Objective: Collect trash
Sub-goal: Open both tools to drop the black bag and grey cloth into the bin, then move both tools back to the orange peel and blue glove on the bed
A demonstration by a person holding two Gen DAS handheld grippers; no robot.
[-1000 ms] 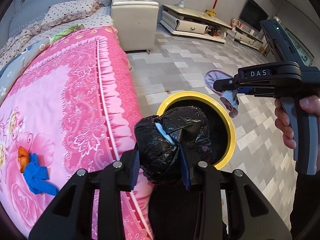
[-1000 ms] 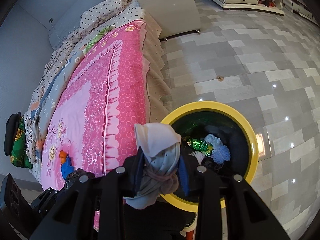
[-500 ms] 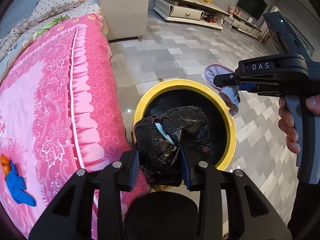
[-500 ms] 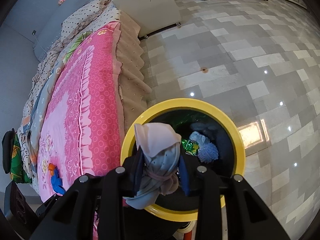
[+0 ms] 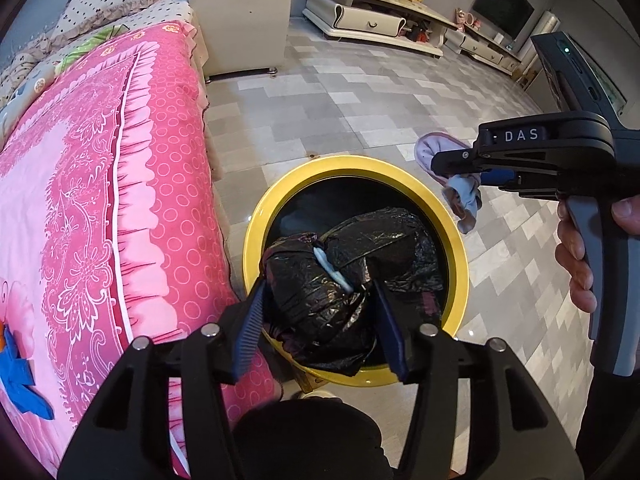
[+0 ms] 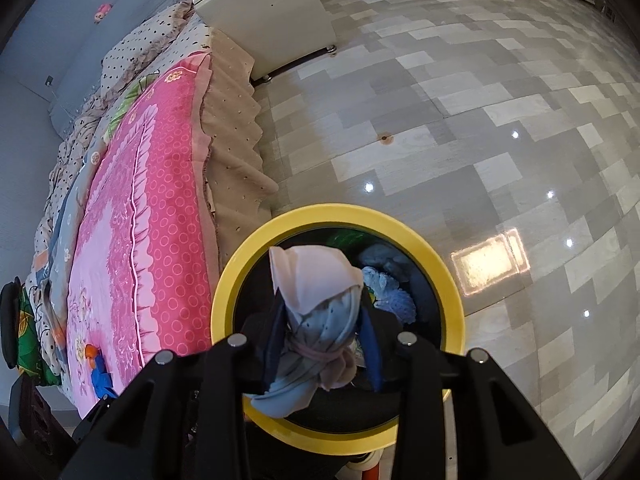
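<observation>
Over the bin [image 5: 256, 236], left hand-held gripper [image 5: 320, 320] clamps bag [image 5: 320, 292], right [image 6: 320, 344] cloth [image 6: 316, 312].

Glossy grey tile floor [image 6: 460, 92] w/ light spots, pink-quilted bed [image 5: 80, 184], white cabinet [image 5: 240, 16], TV [image 5: 502, 10].

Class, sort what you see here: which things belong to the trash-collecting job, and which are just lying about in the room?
Part of the job:
left gripper
black bag bundle
right gripper
cloth bundle
yellow-rimmed bin

Just lying about:
pink bedspread
blue and orange item on the bedspread
white cabinet
TV stand
</observation>
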